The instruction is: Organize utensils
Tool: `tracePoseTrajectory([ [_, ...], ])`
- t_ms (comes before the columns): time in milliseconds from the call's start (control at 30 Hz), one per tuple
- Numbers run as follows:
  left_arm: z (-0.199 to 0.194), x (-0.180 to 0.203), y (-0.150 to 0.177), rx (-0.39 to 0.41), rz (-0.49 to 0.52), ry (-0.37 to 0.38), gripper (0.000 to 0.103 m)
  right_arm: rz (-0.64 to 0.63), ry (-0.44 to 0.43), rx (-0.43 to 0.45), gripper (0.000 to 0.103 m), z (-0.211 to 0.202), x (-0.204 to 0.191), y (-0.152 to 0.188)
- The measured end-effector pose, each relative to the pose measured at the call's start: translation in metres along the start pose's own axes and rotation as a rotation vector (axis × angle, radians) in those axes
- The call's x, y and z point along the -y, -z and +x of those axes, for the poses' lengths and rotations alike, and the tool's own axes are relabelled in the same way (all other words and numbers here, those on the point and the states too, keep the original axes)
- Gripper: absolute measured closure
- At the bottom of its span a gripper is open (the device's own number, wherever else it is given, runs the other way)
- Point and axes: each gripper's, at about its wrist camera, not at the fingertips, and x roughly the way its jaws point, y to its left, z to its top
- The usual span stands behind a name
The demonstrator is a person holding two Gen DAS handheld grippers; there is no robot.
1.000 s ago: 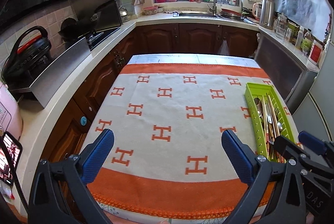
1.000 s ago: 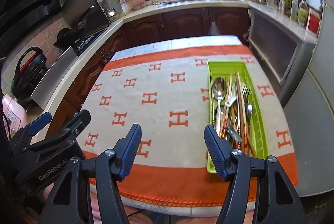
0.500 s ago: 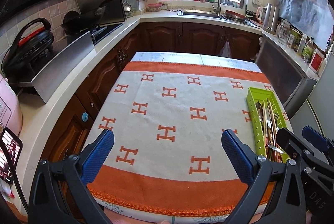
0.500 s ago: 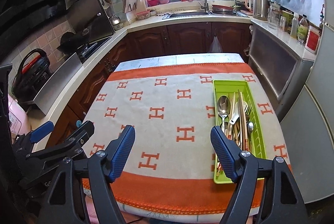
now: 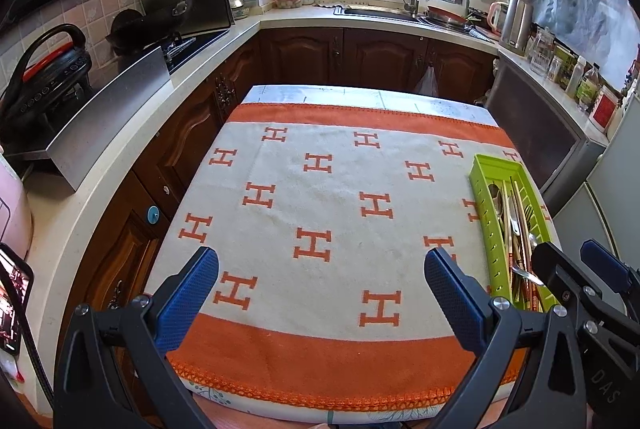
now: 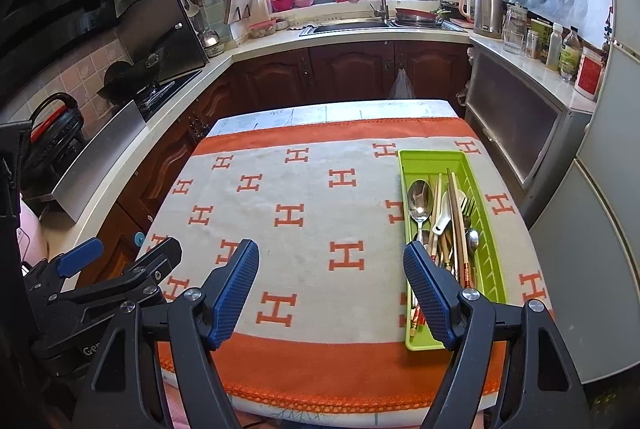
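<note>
Kitchen tabletop (image 6: 312,229) cloth lies bare; mixed utensils (image 6: 444,225) sit in green tray (image 6: 490,269), seemingly finished. Both tongs, left (image 5: 320,293) and right (image 6: 330,289), gape empty.

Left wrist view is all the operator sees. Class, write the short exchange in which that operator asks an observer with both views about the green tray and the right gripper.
Operator: The right gripper hides the near end of the green tray. Where does it stop?
Observer: It ends on the orange border of the cloth, short of the table edge.
Operator: Is that gripper carrying anything?
Observer: No. It is open, with nothing between its fingers.
</note>
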Motion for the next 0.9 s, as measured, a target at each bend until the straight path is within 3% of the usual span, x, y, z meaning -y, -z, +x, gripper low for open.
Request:
tracePoseTrajectory([
  [900,0.003,-0.0009,0.0042,-0.021,0.002,0.002,0.001,0.007,0.0,-0.013,0.027,0.0051,0.001,0.0068],
])
